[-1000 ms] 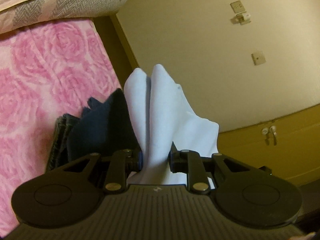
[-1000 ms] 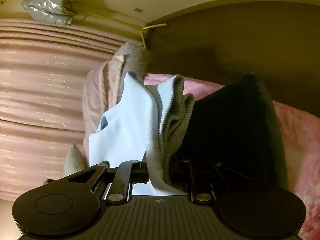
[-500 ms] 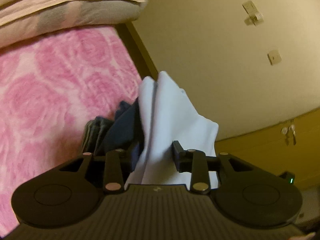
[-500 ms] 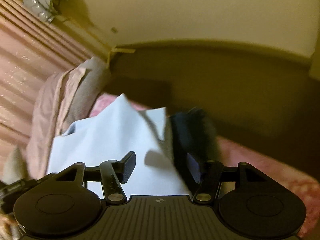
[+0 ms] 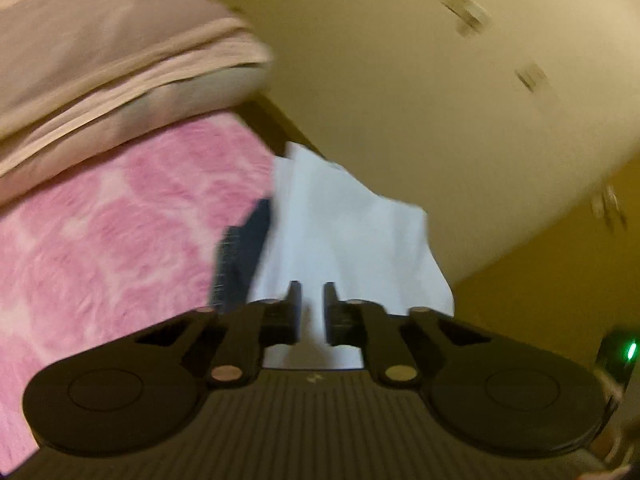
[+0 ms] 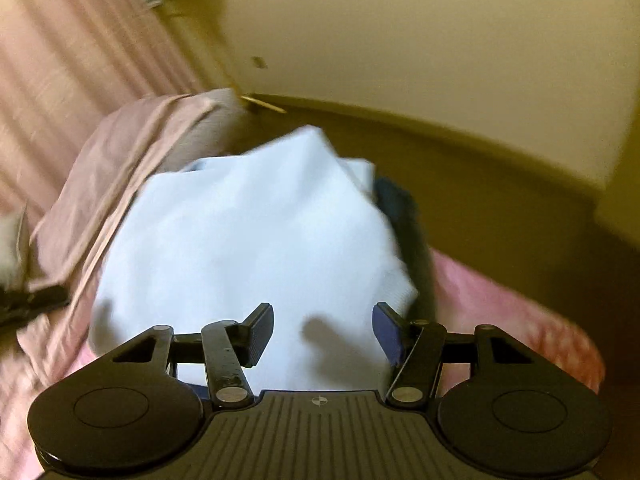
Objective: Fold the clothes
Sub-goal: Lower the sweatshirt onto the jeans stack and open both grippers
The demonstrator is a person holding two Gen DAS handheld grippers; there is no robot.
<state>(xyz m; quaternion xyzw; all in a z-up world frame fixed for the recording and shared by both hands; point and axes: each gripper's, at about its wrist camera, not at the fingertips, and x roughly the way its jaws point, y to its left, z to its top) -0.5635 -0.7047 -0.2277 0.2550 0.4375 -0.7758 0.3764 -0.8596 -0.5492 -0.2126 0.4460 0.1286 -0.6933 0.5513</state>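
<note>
The left claw (image 5: 312, 304) has its jaws drawn near together with a narrow gap, pale blue garment (image 5: 344, 232) showing between and ahead of them. Left of the claw lies a dark garment (image 5: 240, 256) on the pink bed cover (image 5: 112, 248). The picture is blurred.

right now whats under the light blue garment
A dark navy garment pokes out beneath the light blue garment, lying on the pink floral blanket. How far it extends underneath is covered.
</note>
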